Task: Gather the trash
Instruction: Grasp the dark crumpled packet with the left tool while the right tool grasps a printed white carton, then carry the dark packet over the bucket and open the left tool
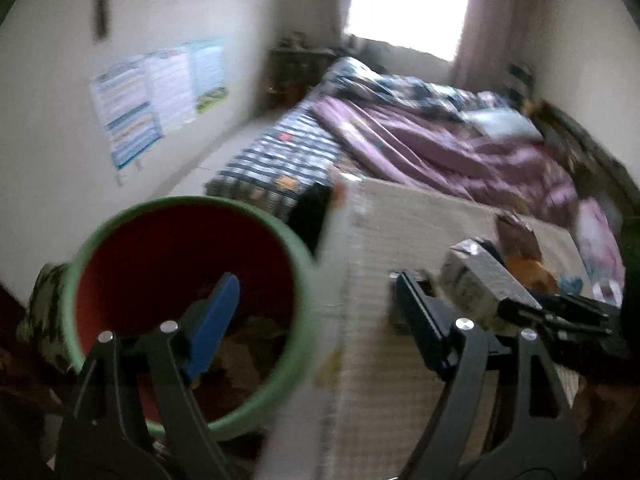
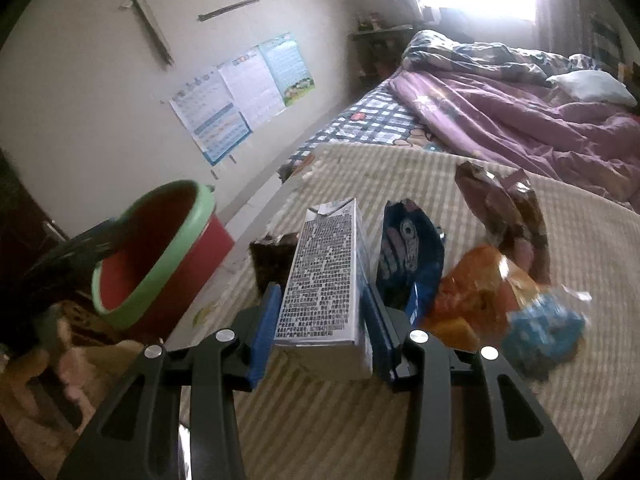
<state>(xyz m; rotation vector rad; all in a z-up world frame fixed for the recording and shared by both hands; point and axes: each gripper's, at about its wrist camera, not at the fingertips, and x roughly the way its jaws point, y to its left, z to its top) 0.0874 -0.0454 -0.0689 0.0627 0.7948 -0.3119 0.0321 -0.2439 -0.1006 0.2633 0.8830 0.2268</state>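
Observation:
A red bin with a green rim (image 1: 192, 208) stands on the floor beside the table. My left gripper (image 1: 316, 284) hangs open over the bin and the table's edge, with nothing between its fingers. A white drink carton (image 2: 320, 272) with dense black print lies between the blue pads of my right gripper (image 2: 322, 320), and both pads touch its sides. In the left wrist view the carton (image 1: 484, 276) shows at the right above the table. The bin (image 2: 160, 272) also appears at the left of the right wrist view, with a dark blur of the left gripper beside it.
On the striped beige tablecloth (image 2: 360, 420) lie a blue snack pack (image 2: 412, 252), an orange wrapper (image 2: 476, 288), a brown wrapper (image 2: 504, 208), a small blue wrapper (image 2: 544, 324) and a dark packet (image 2: 272, 256). A bed with purple covers (image 2: 520, 112) lies behind.

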